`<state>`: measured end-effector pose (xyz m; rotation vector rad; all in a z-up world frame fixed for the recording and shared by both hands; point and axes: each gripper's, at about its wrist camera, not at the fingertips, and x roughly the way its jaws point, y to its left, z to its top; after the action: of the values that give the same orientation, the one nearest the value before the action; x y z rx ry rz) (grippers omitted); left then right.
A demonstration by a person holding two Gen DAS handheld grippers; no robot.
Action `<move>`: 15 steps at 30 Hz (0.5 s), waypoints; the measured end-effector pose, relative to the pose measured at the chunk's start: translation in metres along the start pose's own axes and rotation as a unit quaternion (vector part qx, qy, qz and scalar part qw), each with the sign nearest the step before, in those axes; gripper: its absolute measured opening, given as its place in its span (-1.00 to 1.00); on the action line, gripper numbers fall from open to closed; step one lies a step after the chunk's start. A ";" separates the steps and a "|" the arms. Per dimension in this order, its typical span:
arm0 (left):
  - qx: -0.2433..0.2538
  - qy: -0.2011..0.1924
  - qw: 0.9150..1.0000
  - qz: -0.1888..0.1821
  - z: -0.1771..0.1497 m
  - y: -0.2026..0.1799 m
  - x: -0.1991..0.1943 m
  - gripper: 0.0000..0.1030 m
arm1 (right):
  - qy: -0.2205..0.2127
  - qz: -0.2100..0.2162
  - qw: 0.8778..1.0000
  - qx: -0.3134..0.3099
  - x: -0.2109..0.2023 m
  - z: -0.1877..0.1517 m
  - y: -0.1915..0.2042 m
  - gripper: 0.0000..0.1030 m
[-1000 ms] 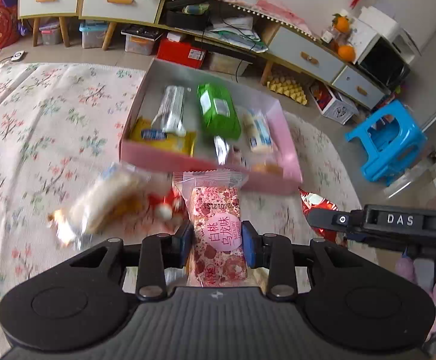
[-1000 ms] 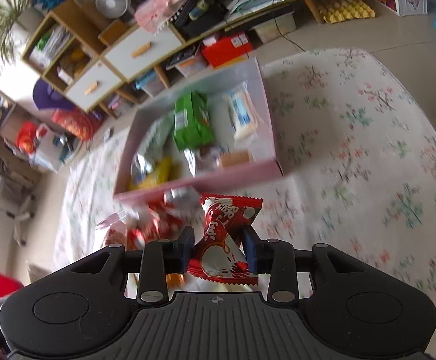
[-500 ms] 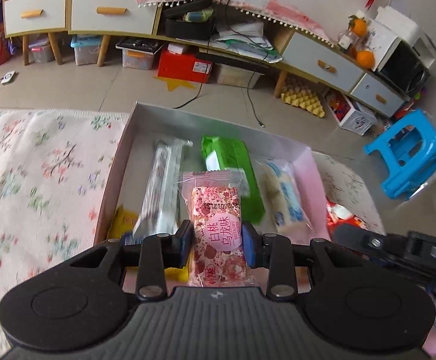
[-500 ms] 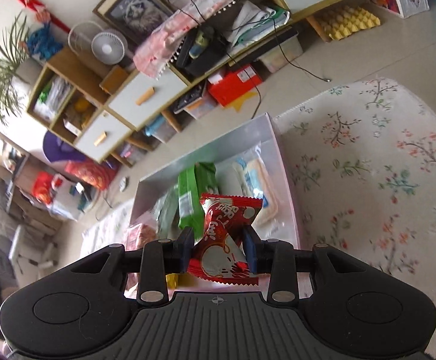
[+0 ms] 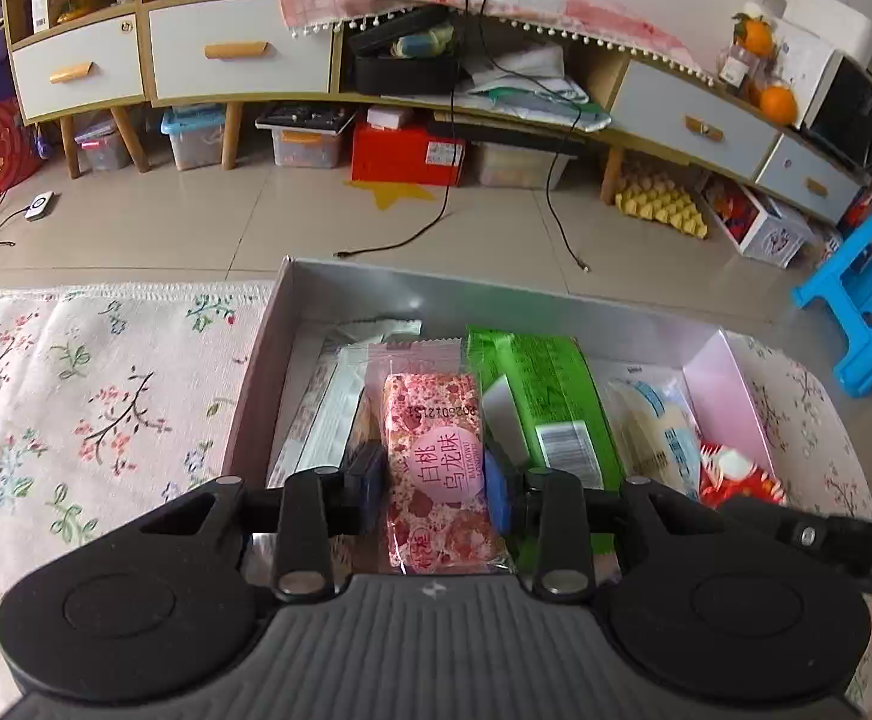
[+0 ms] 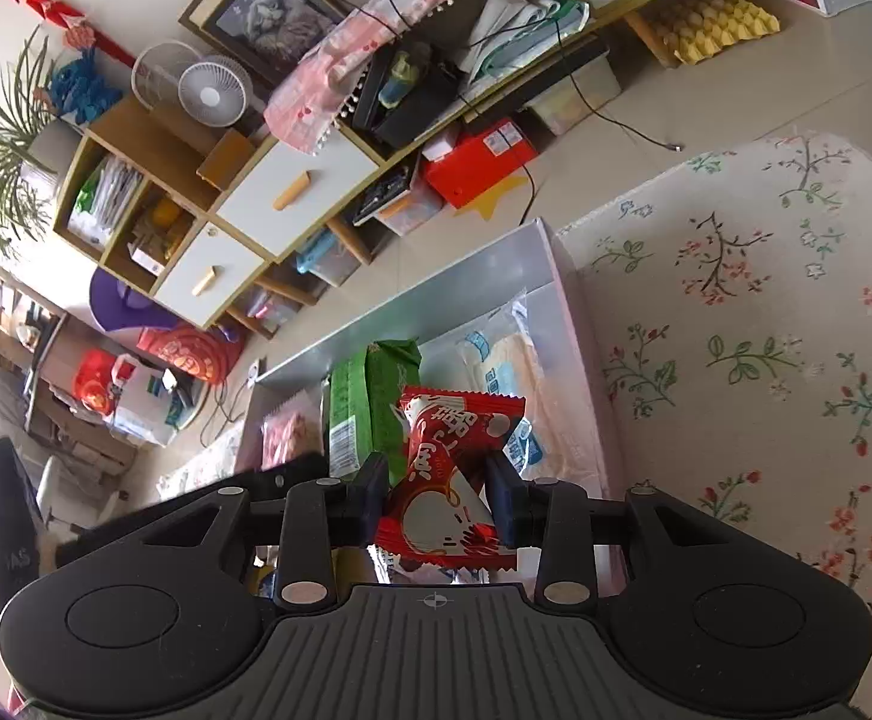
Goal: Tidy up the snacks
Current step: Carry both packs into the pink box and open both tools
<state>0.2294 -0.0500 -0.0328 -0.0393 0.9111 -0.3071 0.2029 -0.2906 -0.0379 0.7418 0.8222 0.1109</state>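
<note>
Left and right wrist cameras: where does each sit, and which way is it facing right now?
Left wrist: on the left gripper, angled down into the box, pink snack packet clamped.
Right wrist: on the right gripper, over the box's right side, red snack packet clamped.
Shared: box, green packet, cabinet.

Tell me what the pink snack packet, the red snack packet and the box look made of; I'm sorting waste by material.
Pink snack packet: likely thin plastic film, glossy, with a clear crimped end.
Red snack packet: probably foil-backed plastic, shiny, with serrated seals.
Box: seemingly cardboard, with stiff thin walls, a matte pink outside and a pale grey inside.
</note>
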 end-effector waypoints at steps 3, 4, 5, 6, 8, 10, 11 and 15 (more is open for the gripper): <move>0.006 -0.011 1.000 0.004 0.002 -0.002 0.004 -0.39 | 0.000 -0.002 1.000 -0.004 0.003 0.000 0.000 -0.33; 0.010 -0.014 1.000 0.006 0.002 -0.004 0.005 -0.39 | -0.001 -0.004 1.000 -0.005 0.004 0.000 0.000 -0.33; 0.015 -0.017 1.000 0.008 0.002 -0.006 0.006 -0.39 | -0.001 -0.004 1.000 -0.006 0.005 0.000 -0.001 -0.33; 0.020 -0.019 1.000 0.010 0.001 -0.007 0.006 -0.39 | -0.001 -0.004 1.000 -0.006 0.005 0.000 -0.001 -0.33; 0.027 -0.020 0.999 0.012 0.003 -0.008 0.010 -0.39 | 0.000 -0.005 1.000 -0.005 0.006 0.000 -0.003 -0.32; 0.033 -0.020 0.999 0.012 0.003 -0.009 0.010 -0.38 | 0.001 -0.007 1.000 -0.003 0.007 0.000 -0.004 -0.31; 0.034 -0.020 0.999 0.012 0.003 -0.009 0.011 -0.38 | 0.001 -0.006 1.000 -0.003 0.007 0.000 -0.005 -0.29; 0.033 -0.024 0.999 0.011 0.003 -0.010 0.009 -0.26 | 0.002 -0.007 1.000 0.002 0.007 0.001 -0.006 -0.25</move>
<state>0.2346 -0.0624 -0.0360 0.0251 0.8527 -0.3147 0.2072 -0.2929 -0.0455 0.7406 0.8313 0.0983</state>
